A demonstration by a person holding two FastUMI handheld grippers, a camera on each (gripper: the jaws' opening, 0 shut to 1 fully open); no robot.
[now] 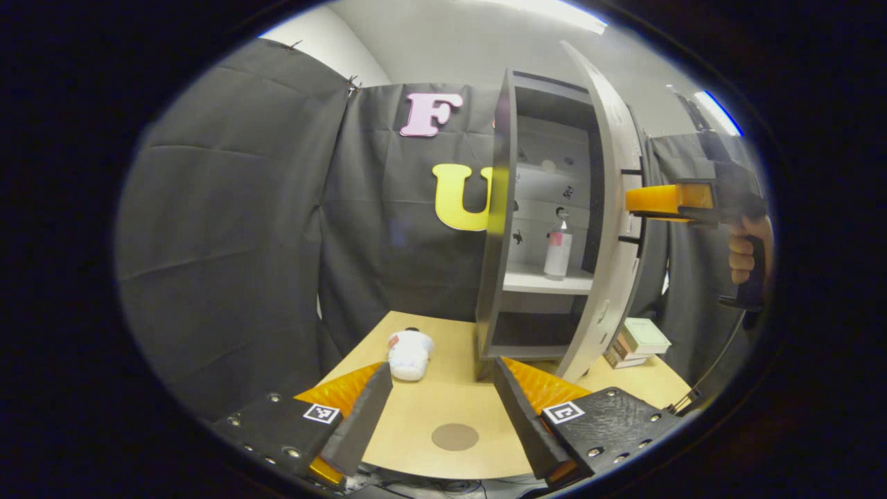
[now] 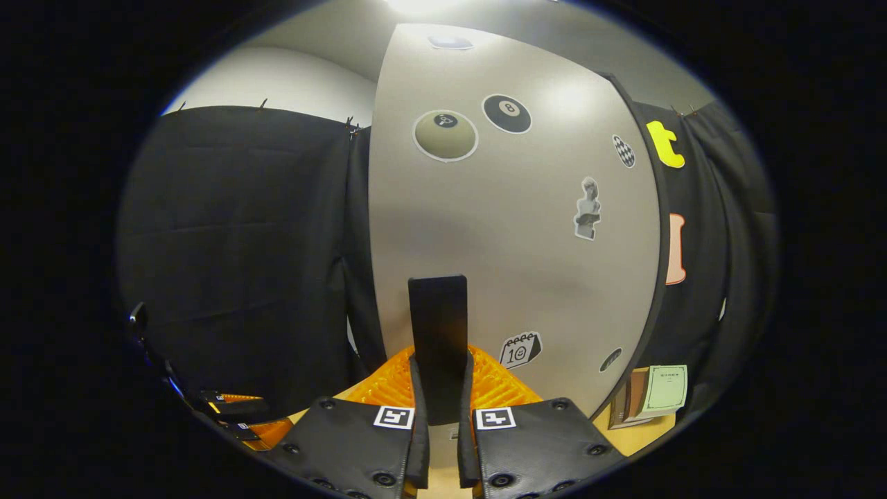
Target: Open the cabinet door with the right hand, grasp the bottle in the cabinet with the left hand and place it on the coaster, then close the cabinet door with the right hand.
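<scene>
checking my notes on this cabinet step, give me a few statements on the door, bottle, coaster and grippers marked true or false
1. The cabinet door is open. True.
2. The bottle lies on the coaster. False: it stands upright on the cabinet shelf; the coaster is bare.
3. The right gripper is shut on the door handle. True.
4. The left gripper holds the bottle. False: its fingers are spread open above the table, holding nothing.
5. A white plush toy lies on the table left of the cabinet. True.
</scene>
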